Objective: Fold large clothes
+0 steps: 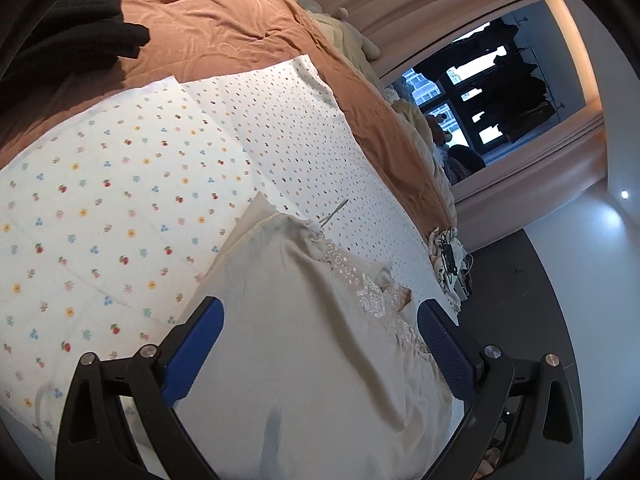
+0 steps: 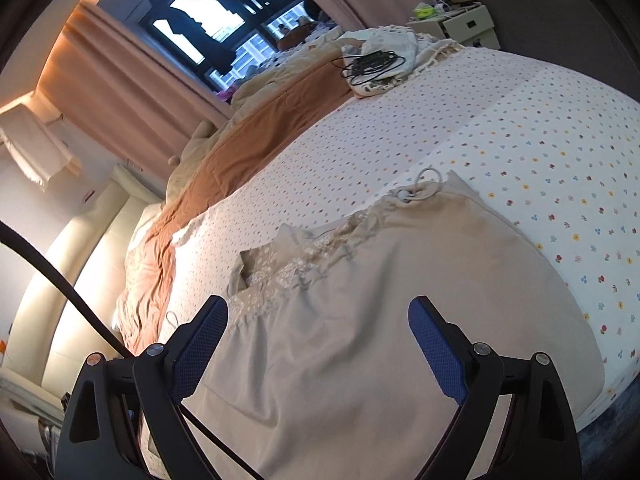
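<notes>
A large cream garment (image 1: pixel 304 344) with a lace-trimmed top and a thin drawstring lies spread on the bed; it also shows in the right wrist view (image 2: pixel 380 320). My left gripper (image 1: pixel 320 320) is open and empty, its blue pads (image 1: pixel 204 344) apart just above the cloth. My right gripper (image 2: pixel 318 316) is open and empty too, hovering over the garment near its lace edge (image 2: pixel 280 272). Neither gripper touches the fabric that I can see.
The bed has a white floral sheet (image 1: pixel 100 208) and a rust-brown blanket (image 1: pixel 208 20). A black garment (image 1: pixel 68 28) lies at the far left. A tangle of black cables (image 2: pixel 370 62) sits on a folded cloth. A nightstand (image 2: pixel 460 20) and a window (image 2: pixel 224 28) stand beyond.
</notes>
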Demonstrator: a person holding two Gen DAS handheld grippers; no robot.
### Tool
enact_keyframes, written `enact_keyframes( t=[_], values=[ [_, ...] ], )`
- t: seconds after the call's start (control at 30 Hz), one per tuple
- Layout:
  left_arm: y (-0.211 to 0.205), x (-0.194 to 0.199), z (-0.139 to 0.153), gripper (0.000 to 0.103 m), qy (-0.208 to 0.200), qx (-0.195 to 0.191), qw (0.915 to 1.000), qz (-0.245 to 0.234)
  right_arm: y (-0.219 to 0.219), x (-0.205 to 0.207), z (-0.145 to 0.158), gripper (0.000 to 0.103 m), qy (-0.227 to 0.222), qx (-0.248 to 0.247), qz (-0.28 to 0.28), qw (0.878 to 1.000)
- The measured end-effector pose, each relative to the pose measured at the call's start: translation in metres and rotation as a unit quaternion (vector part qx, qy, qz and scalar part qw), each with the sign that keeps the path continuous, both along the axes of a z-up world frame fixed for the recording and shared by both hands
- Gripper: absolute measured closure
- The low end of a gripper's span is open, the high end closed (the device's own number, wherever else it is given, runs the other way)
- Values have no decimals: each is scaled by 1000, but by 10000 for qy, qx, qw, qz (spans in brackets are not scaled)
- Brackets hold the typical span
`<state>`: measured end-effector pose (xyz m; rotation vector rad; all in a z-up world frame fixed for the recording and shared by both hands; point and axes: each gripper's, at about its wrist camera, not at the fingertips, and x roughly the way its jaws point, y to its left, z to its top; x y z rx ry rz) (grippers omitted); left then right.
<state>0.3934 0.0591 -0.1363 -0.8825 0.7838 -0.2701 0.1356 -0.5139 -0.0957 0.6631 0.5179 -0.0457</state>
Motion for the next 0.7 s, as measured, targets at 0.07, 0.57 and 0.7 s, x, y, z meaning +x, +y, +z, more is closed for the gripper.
enact_keyframes(
  t=[0.07, 0.57, 0.7],
  values=[
    [8, -12, -3, 4, 6, -19, 10000, 83, 13, 1, 5, 13, 45, -127, 69, 9999],
    [43, -75, -45, 19, 232, -152, 9983, 504, 114, 69, 19, 39, 645, -1018, 1085, 9868],
    [41, -78, -58, 26, 400, -196, 9979, 472, 130, 95, 12, 45, 896, -1172, 1277, 9808]
  ],
)
